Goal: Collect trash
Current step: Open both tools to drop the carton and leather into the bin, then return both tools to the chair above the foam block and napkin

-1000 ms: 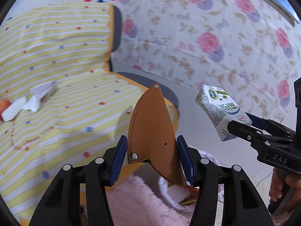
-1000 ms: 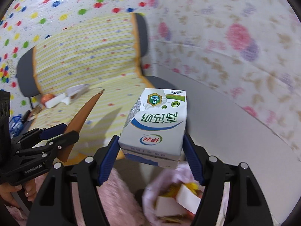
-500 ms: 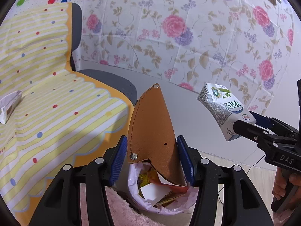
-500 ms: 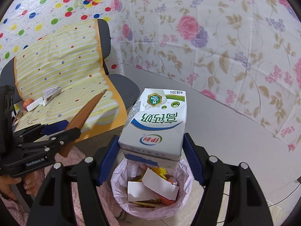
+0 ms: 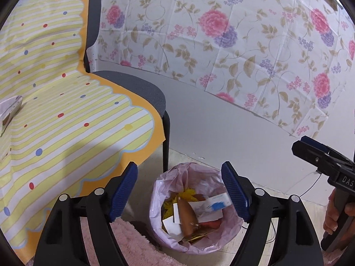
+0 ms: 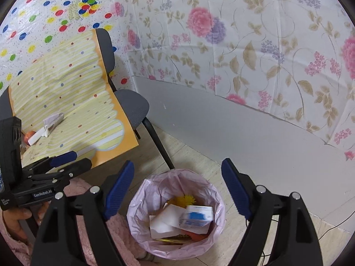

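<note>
A bin lined with a pink bag (image 5: 173, 173) (image 6: 155, 181) stands on the floor below both grippers. In it lie the milk carton (image 6: 196, 218) (image 5: 216, 201), the brown leather piece (image 5: 187, 217), white paper and yellow scraps. My left gripper (image 5: 179, 186) is open and empty above the bin; it also shows in the right wrist view (image 6: 68, 161). My right gripper (image 6: 177, 186) is open and empty above the bin; it also shows in the left wrist view (image 5: 310, 148). More trash, a crumpled wrapper (image 6: 53, 119) and a white piece (image 6: 36, 136), lies on the chair.
A grey chair (image 5: 137, 86) covered by a yellow striped cloth (image 5: 66, 110) stands left of the bin. A floral-papered wall (image 5: 221, 33) runs behind. A pink fluffy rug (image 5: 133, 243) lies at the bottom. A thin cable (image 6: 332, 228) runs along the floor at right.
Both grippers have opened. The brown leather piece and the milk carton have dropped into the bin. Both views have swung right and down toward the bin.
</note>
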